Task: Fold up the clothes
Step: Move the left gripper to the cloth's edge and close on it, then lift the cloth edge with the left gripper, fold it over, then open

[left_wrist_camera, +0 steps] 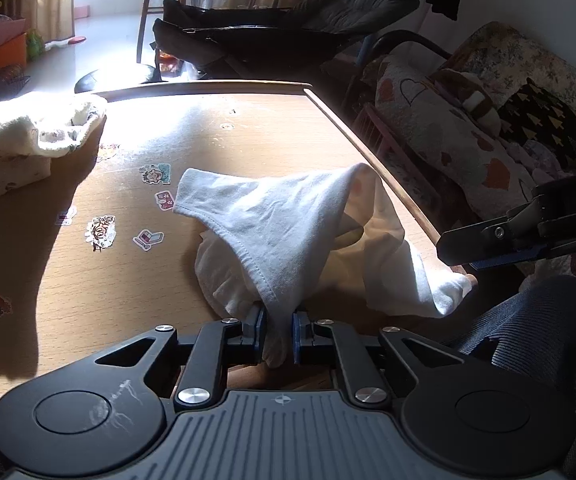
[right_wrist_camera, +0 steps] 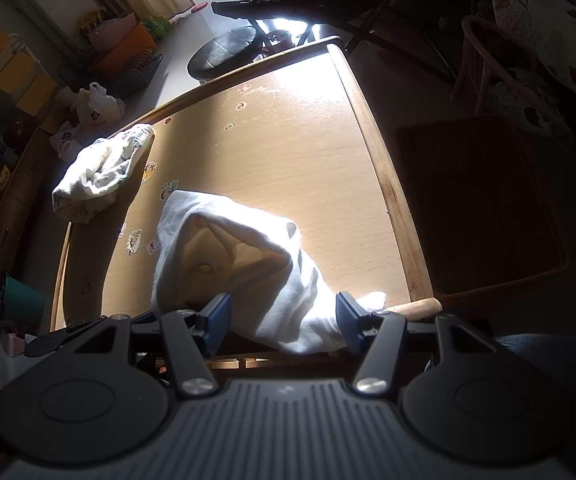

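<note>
A white garment [left_wrist_camera: 288, 236] lies bunched on the wooden table [left_wrist_camera: 247, 136], near its front right corner. My left gripper [left_wrist_camera: 279, 338] is shut on a fold of its near edge and lifts it slightly. The garment also shows in the right wrist view [right_wrist_camera: 231, 248], with one end hanging over the table's front edge. My right gripper [right_wrist_camera: 283, 324] is open, its blue pads [right_wrist_camera: 217, 322] on either side of that hanging end. The right gripper also shows in the left wrist view [left_wrist_camera: 488, 246], at the right, above the table corner.
A pile of pale patterned clothes [left_wrist_camera: 31, 136] sits at the table's far left, also in the right wrist view [right_wrist_camera: 99, 172]. Stickers [left_wrist_camera: 99, 232] dot the tabletop. A black stool [right_wrist_camera: 227, 52] and chair stand beyond the far edge. A cushioned sofa [left_wrist_camera: 468, 128] and wicker basket [right_wrist_camera: 480, 208] are right.
</note>
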Motion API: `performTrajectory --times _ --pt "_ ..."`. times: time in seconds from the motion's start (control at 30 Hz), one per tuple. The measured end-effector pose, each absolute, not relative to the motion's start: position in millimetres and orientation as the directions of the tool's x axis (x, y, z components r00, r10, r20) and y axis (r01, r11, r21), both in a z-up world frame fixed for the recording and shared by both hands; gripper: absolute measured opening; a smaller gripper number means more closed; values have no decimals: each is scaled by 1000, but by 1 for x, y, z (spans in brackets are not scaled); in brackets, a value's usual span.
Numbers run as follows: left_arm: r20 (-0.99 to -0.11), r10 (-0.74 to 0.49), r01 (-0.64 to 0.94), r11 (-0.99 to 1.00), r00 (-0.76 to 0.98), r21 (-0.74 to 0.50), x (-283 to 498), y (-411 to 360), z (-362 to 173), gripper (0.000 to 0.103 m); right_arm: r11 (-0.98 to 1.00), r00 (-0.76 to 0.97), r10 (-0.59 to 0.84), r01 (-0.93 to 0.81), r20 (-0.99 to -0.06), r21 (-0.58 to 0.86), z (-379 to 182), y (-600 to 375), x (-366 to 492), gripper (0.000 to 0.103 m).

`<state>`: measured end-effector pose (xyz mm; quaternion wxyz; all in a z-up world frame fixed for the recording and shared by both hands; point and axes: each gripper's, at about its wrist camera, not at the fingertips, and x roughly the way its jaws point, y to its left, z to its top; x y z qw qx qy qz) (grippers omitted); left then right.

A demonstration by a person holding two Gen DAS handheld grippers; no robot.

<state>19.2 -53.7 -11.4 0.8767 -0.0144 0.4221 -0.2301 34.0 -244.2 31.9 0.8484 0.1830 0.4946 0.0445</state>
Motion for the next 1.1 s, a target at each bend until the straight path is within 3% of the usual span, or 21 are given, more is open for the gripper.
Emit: performTrajectory --times 0.5,0.73,1.1 --pt "-711 -422 373 897 563 -237 19 -45 36 9 944 510 251 57 -822 324 34 -234 34 57" --pt "-670 -431 364 897 604 -249 10 -37 71 9 971 514 216 -21 -830 239 44 -216 33 57" --pt "-632 -405 376 907 661 -188 -7 -27 135 9 971 538 225 -58 -812 231 61 -205 31 57"
